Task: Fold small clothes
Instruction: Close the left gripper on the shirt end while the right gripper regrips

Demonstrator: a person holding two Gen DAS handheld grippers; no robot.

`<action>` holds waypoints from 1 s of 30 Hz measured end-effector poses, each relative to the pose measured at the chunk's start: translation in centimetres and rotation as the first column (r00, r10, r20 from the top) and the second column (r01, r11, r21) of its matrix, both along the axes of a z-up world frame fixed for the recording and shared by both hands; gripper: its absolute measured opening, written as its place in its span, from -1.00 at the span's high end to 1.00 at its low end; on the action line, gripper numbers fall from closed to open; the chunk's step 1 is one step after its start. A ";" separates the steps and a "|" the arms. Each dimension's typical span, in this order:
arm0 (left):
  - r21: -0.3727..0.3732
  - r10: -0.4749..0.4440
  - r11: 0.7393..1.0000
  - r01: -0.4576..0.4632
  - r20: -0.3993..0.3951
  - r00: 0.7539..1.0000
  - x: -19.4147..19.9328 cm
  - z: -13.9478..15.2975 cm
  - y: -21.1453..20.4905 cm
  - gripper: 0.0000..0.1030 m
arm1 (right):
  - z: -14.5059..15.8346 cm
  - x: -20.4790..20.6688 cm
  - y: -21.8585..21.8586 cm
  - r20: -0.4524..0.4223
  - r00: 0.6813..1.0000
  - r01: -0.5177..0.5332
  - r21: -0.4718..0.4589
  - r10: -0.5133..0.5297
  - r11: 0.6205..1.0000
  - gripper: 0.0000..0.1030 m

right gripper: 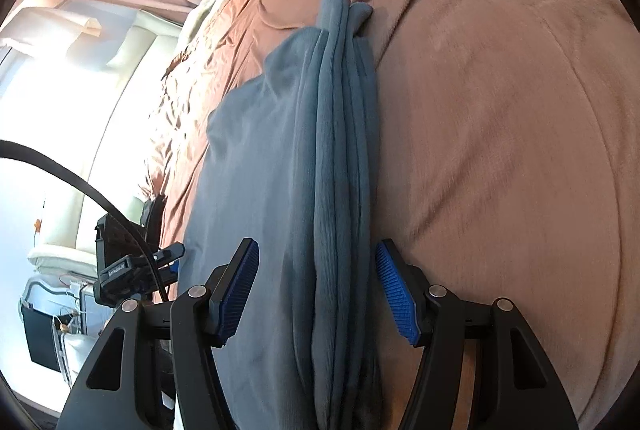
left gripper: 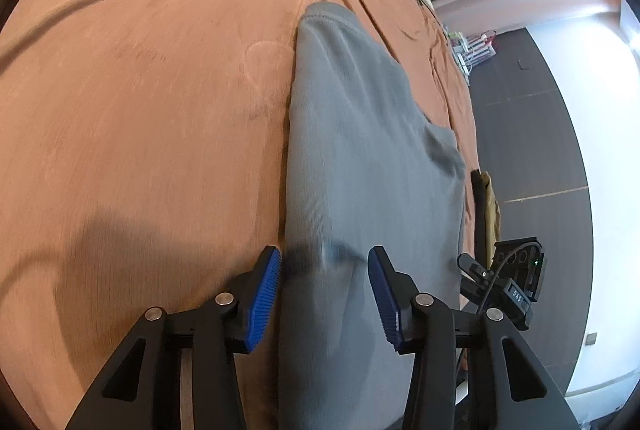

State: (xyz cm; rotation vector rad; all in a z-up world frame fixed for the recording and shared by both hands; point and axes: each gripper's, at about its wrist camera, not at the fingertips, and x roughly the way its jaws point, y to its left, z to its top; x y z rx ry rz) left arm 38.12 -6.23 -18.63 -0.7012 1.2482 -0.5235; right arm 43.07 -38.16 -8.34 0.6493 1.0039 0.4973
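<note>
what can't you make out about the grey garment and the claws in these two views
- Grey garment: its near end runs off the bottom edge in both wrist views, so its type stays unclear.
- Left claw: motion blur and shadow smear the cloth between its blue pads, which stand apart; contact unclear.
- Right claw: its frame hides the bunched folds beneath.
- Items beyond the orange bedspread: too small.

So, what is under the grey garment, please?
The grey garment lies on an orange-brown blanket, which shows all around it. Whatever is directly beneath the garment's folded layers is covered and cannot be seen.
</note>
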 end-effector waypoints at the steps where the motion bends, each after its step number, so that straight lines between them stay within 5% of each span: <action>1: -0.001 0.002 1.000 -0.002 -0.002 1.000 0.5 0.0 0.0 0.08 | 0.1 0.3 0.2 -0.001 1.000 -0.002 0.000 0.002 1.000 -0.15; 23: 0.005 -0.012 1.000 0.012 -0.001 1.000 8.8 -0.3 -0.5 0.26 | -0.4 8.7 2.0 -0.004 0.997 -0.071 0.032 0.072 0.997 -0.14; 28: 0.027 0.000 1.000 0.000 -0.003 1.000 10.3 -0.4 -0.6 0.53 | -0.4 9.6 2.3 0.002 0.999 -0.052 0.004 0.052 0.999 0.08; 30: 0.042 0.002 0.999 -0.002 0.007 1.000 10.2 -0.1 -0.7 0.65 | -0.3 9.4 2.6 -0.003 1.000 -0.029 -0.049 0.029 0.998 0.50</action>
